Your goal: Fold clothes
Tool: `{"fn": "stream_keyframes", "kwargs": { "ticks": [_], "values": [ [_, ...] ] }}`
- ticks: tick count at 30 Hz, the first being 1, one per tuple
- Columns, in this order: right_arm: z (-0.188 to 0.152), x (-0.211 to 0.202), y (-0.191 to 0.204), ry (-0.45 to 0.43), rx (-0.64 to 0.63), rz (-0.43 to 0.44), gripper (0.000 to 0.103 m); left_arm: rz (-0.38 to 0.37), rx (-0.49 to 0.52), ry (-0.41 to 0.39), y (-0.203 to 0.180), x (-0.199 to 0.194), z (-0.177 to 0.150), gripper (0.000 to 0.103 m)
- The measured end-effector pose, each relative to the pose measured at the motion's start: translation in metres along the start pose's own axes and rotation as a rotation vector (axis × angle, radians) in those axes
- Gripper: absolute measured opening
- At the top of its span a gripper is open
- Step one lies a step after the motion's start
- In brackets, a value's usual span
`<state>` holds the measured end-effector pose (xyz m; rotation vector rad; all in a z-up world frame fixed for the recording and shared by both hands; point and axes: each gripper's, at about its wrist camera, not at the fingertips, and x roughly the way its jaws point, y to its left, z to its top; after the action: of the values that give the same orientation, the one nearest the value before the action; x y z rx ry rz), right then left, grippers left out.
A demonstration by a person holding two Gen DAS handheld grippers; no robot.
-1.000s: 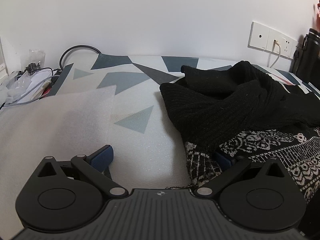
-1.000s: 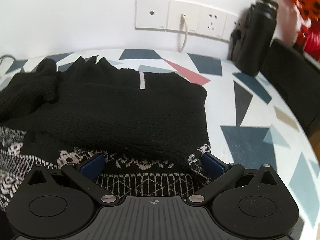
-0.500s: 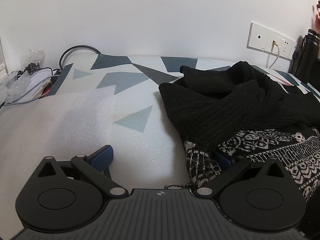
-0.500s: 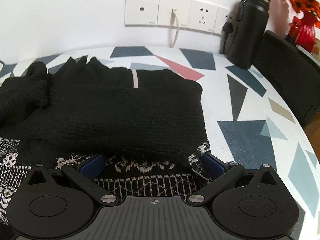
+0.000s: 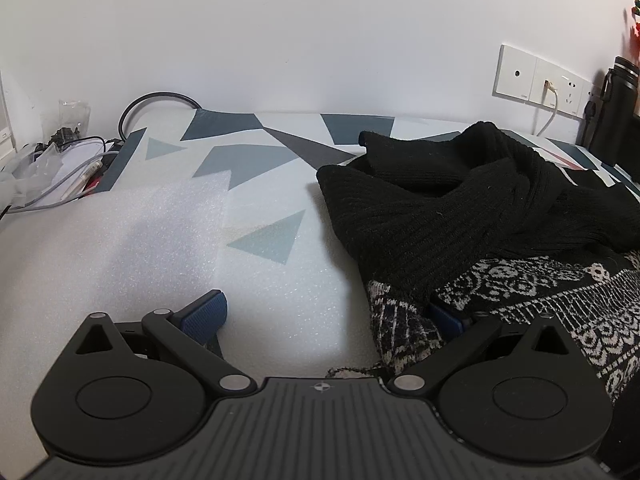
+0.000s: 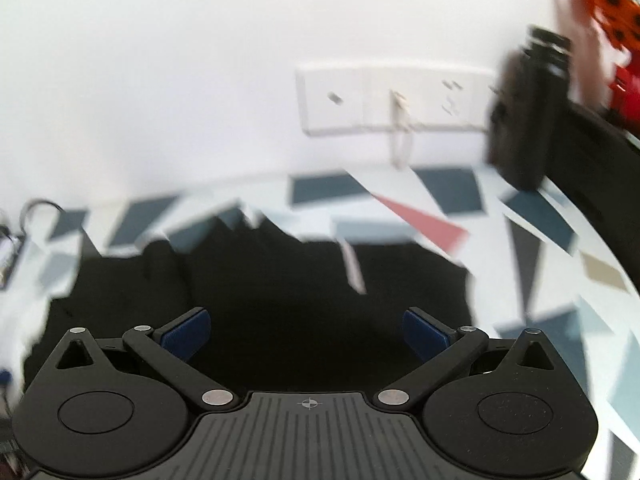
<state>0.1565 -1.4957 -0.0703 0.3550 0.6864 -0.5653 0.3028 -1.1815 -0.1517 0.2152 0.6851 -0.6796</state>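
Left wrist view shows the left gripper [image 5: 324, 314] spread wide at the patterned hem [image 5: 404, 332] of the sweater [image 5: 460, 216], soft, floppy knit best pinched there; the right gripper [image 6: 306, 328] gapes empty.

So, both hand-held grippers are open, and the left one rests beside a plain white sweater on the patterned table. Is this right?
Not quite: the sweater is black, with a black-and-white patterned band along its hem, as the left wrist view shows. The rest holds: the left hand-held gripper and the right hand-held gripper are both open, over the patterned table.
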Motion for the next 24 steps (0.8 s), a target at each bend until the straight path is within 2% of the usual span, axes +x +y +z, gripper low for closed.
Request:
{"fn": "stream_keyframes", "kwargs": {
  "ticks": [3, 7, 12, 13, 14, 15, 16, 17, 19, 24],
  "values": [
    [0.008, 0.024, 0.019, 0.011, -0.008, 0.043, 0.102, -0.002, 0.0, -0.001, 0.0, 0.0, 0.0, 0.103],
    [0.022, 0.049, 0.045, -0.034, 0.003, 0.1, 0.102, 0.0, 0.0, -0.001, -0.001, 0.0, 0.0, 0.103],
    [0.035, 0.084, 0.087, -0.019, -0.095, 0.15, 0.101, 0.0, 0.0, 0.0, 0.0, 0.001, 0.001, 0.103],
    [0.035, 0.092, 0.094, 0.008, -0.124, 0.154, 0.093, -0.001, -0.001, 0.0, 0.0, 0.001, 0.001, 0.103],
    [0.034, 0.099, 0.098, 0.04, -0.15, 0.155, 0.071, -0.001, -0.001, 0.0, 0.0, 0.001, 0.001, 0.103],
    [0.033, 0.104, 0.1, 0.069, -0.167, 0.154, 0.055, -0.001, -0.001, 0.0, 0.0, 0.001, 0.001, 0.103],
    [0.031, 0.108, 0.1, 0.1, -0.174, 0.158, 0.028, -0.001, -0.001, 0.0, 0.0, 0.001, 0.001, 0.103],
    [0.03, 0.108, 0.096, 0.121, -0.164, 0.175, 0.022, -0.002, -0.002, 0.0, 0.0, 0.001, 0.001, 0.103],
    [0.028, 0.092, 0.084, 0.072, -0.12, 0.209, 0.018, -0.003, -0.002, 0.0, 0.0, 0.002, 0.001, 0.103],
    [0.016, 0.04, 0.045, -0.018, -0.068, 0.248, 0.016, -0.003, -0.003, 0.0, 0.0, 0.002, 0.001, 0.103]
  ]
}}
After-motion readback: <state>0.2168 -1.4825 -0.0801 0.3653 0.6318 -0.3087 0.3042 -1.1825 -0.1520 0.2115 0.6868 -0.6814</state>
